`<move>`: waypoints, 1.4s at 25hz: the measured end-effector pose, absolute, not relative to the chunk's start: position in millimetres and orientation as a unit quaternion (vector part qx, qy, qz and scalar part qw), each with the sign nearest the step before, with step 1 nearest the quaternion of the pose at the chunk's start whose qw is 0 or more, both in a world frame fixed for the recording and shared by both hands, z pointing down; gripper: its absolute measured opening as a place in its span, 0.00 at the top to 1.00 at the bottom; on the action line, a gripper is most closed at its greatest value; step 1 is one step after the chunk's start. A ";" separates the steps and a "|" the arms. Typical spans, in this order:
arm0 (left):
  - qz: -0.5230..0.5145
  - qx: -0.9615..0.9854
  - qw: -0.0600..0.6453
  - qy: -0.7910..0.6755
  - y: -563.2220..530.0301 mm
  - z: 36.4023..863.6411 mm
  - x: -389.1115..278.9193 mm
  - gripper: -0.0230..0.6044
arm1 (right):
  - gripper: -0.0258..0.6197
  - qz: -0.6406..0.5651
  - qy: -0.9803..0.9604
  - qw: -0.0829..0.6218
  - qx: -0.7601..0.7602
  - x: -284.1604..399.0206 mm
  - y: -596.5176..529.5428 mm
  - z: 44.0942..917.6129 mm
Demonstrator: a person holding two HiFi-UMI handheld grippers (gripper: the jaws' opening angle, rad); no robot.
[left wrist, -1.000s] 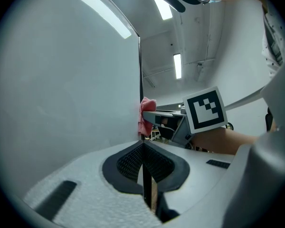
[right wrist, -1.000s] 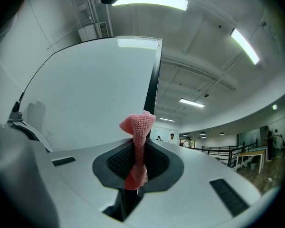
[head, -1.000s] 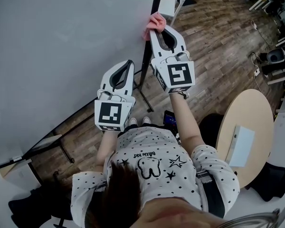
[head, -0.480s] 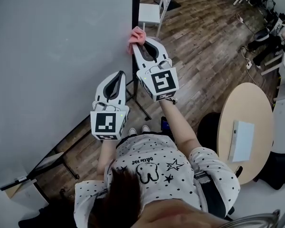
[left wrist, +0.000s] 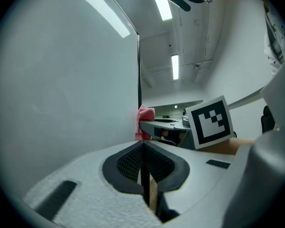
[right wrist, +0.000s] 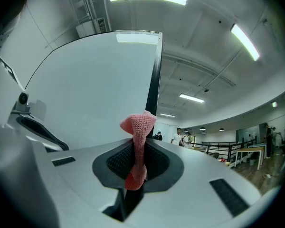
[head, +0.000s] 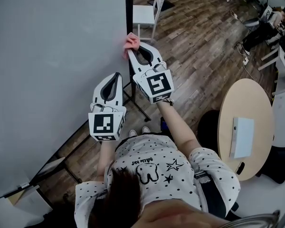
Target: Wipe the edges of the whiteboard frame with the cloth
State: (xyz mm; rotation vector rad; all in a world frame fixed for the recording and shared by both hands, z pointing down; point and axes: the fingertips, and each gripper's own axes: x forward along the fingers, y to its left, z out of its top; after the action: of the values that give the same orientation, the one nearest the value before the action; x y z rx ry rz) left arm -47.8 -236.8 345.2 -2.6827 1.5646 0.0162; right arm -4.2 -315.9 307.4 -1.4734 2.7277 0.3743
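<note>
Cloth (head: 131,42) sat pinched in the right gripper (head: 132,51), against the whiteboard frame (head: 128,13) just ahead of its tips. The left gripper (head: 115,77) was closed on nothing.

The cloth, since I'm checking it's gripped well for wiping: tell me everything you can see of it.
The cloth is pink, knitted-looking, bunched into a narrow strip. The right gripper is shut on it; its folded top sticks out past the jaw tips. In the head view it sits against the whiteboard's black frame, on the side edge.
</note>
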 end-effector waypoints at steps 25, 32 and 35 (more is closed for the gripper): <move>-0.003 -0.848 0.020 0.530 -225.4 350.3 -74.1 0.94 | 0.91 0.122 0.878 -0.006 -0.462 -12.6 -312.7 350.6; -0.002 -0.843 0.023 0.537 -216.1 348.9 -78.8 0.94 | 0.91 0.130 0.873 -0.024 -0.469 -9.3 -313.6 371.0; -0.002 -0.842 0.024 0.539 -211.9 348.9 -80.2 0.94 | 0.91 0.131 0.871 -0.028 -0.472 -8.1 -312.6 377.0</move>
State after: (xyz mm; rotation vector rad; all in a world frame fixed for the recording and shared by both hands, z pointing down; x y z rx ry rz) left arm -80.2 -211.9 348.9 -2.6051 1.6697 -0.0052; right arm -8.1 -312.6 377.0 -1.5099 2.7870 0.4196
